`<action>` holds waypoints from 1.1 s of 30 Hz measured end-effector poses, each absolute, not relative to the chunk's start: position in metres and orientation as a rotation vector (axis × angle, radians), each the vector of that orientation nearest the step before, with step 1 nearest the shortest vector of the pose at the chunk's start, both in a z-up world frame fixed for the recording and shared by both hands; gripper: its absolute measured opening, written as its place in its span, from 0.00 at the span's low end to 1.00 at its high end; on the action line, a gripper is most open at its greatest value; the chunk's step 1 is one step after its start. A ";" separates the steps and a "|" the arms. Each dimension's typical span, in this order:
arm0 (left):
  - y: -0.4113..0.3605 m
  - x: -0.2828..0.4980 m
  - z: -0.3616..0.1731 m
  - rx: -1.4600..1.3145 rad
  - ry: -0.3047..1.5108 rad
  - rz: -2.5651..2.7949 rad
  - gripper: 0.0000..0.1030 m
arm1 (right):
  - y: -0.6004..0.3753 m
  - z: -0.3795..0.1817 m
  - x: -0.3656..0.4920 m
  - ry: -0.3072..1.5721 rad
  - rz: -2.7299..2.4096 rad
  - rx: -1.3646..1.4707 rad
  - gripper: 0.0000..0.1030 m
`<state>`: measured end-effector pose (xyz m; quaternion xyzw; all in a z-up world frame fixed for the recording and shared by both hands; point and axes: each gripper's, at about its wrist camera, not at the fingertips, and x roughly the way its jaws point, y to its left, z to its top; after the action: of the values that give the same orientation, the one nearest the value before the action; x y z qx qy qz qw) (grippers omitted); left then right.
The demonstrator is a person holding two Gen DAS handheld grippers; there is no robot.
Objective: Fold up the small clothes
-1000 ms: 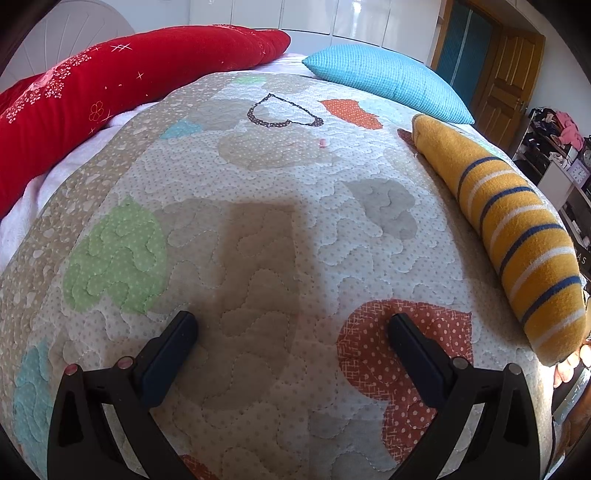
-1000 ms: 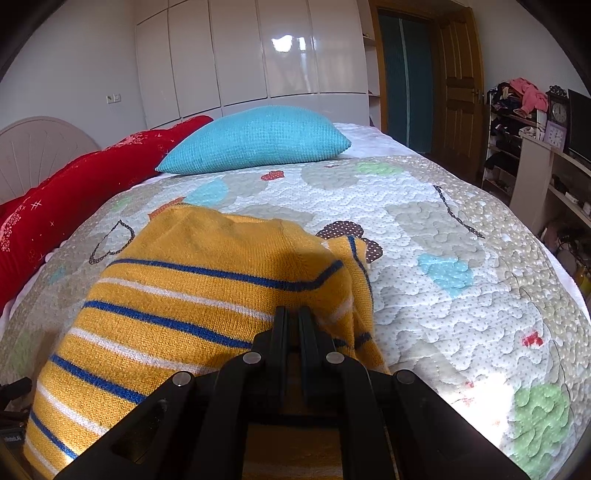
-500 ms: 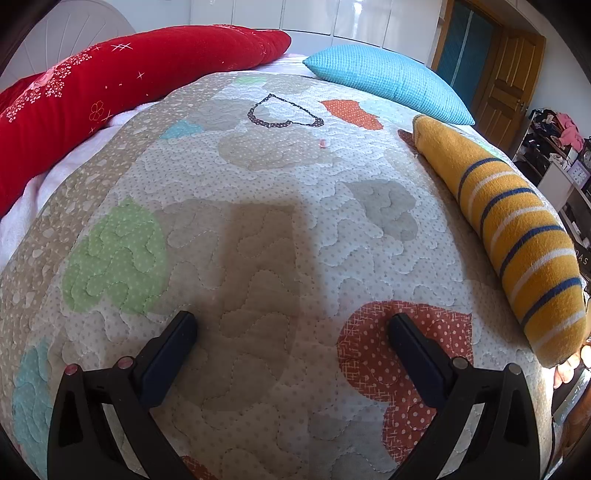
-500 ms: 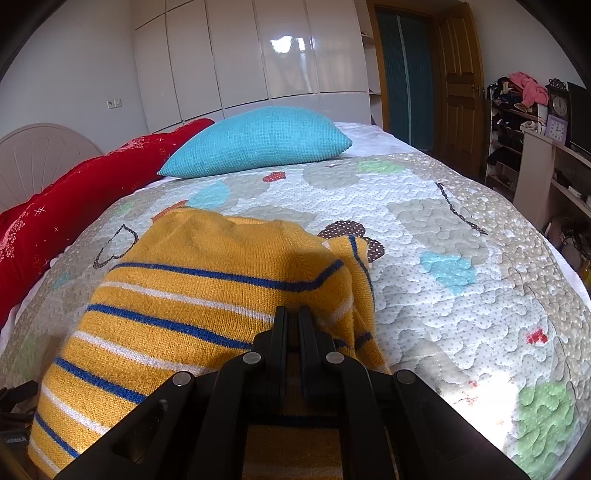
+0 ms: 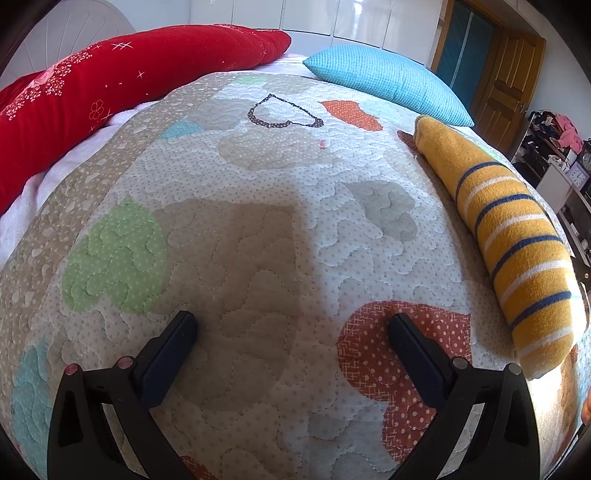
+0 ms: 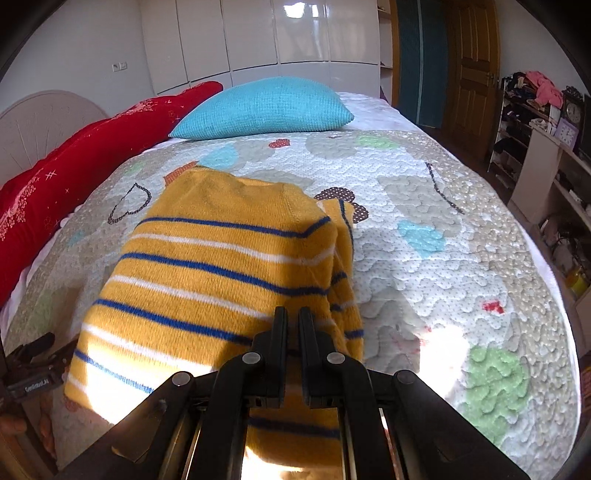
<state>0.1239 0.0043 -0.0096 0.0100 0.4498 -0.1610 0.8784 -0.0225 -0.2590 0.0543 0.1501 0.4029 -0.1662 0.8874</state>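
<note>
A yellow knit sweater (image 6: 221,258) with blue and white stripes lies folded on the quilted bedspread (image 6: 443,229). My right gripper (image 6: 292,314) is shut on the sweater's near edge, with knit fabric pinched between the fingers. In the left wrist view the same sweater (image 5: 509,229) shows as a long roll along the right side. My left gripper (image 5: 291,325) is open and empty, low over the quilt (image 5: 240,221), well to the left of the sweater. The left gripper's body (image 6: 33,365) shows at the far left edge of the right wrist view.
A red bolster (image 5: 110,81) and a blue pillow (image 5: 388,85) lie at the head of the bed. White wardrobes (image 6: 258,33), a wooden door (image 6: 472,74) and cluttered shelves (image 6: 535,122) stand beyond the bed's right edge.
The right gripper has lifted slightly with the sweater edge, showing more of the folded sweater. The left gripper has not moved.
</note>
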 end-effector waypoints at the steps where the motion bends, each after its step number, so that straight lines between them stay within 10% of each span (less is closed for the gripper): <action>1: 0.004 0.124 -0.009 0.021 0.938 -0.335 1.00 | -0.251 0.063 -0.024 0.828 -0.360 0.257 0.07; 3: 0.005 0.124 -0.009 0.021 0.938 -0.335 1.00 | -0.231 0.080 -0.021 0.774 -0.378 0.135 0.16; 6: 0.004 0.124 -0.009 0.021 0.937 -0.334 1.00 | -0.206 0.094 -0.001 0.715 -0.346 0.087 0.55; 16: 0.004 0.123 -0.008 0.016 0.936 -0.336 1.00 | -0.154 0.042 0.096 0.857 -0.205 0.064 0.64; 21: 0.004 0.122 -0.007 0.015 0.934 -0.336 1.00 | -0.171 0.094 0.086 0.740 -0.187 0.142 0.64; 25: 0.004 0.122 -0.007 0.014 0.934 -0.336 1.00 | -0.184 0.088 0.106 0.777 -0.177 0.246 0.28; 33: 0.004 0.122 -0.008 0.015 0.934 -0.335 1.00 | -0.176 0.069 0.119 0.838 -0.158 0.174 0.28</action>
<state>0.1215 0.0044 -0.0076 0.0070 0.4481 -0.1608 0.8794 0.1194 -0.1760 0.0686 0.0843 0.4059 -0.0764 0.9068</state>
